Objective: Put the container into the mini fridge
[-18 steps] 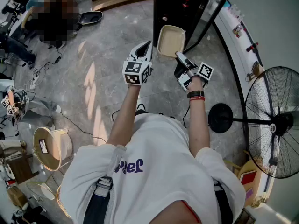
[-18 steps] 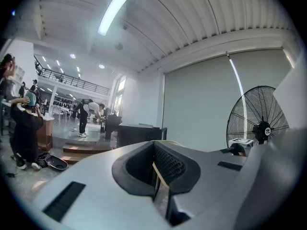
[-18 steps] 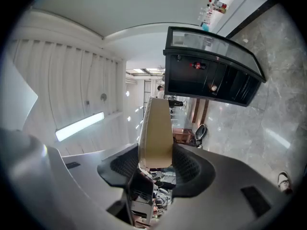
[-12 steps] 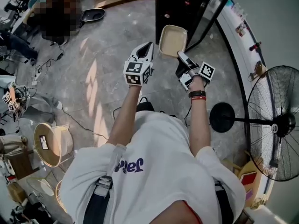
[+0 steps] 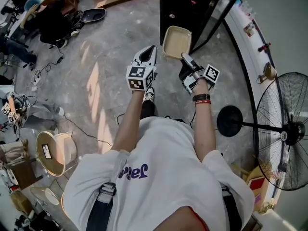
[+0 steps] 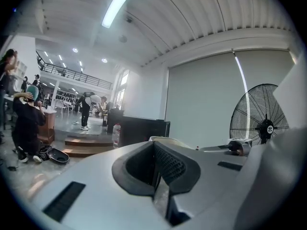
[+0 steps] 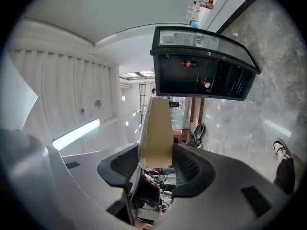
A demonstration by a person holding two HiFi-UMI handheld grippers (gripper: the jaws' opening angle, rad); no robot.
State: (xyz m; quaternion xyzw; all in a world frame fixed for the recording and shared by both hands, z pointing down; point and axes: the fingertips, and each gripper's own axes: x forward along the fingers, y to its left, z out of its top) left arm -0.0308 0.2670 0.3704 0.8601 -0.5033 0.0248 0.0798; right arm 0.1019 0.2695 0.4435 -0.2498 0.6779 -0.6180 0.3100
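Holding a beige container [image 5: 176, 41] before the open mini fridge [image 5: 185, 6].
Left gripper [image 5: 150, 49]: jaws together, empty, confirmed only in its own view. Right gripper [image 5: 184, 57]: pads [image 7: 189, 169] clamped on the container's rim, clear in its view, obscured from the head view. Fridge interior dark, contents indistinct.

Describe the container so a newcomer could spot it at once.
Find the black mini fridge with its glass door swung open at the top of the head view. Just in front of it, the right hand-held gripper pinches the container by its edge: a shallow tan tray with rounded corners, pale against the dark fridge.
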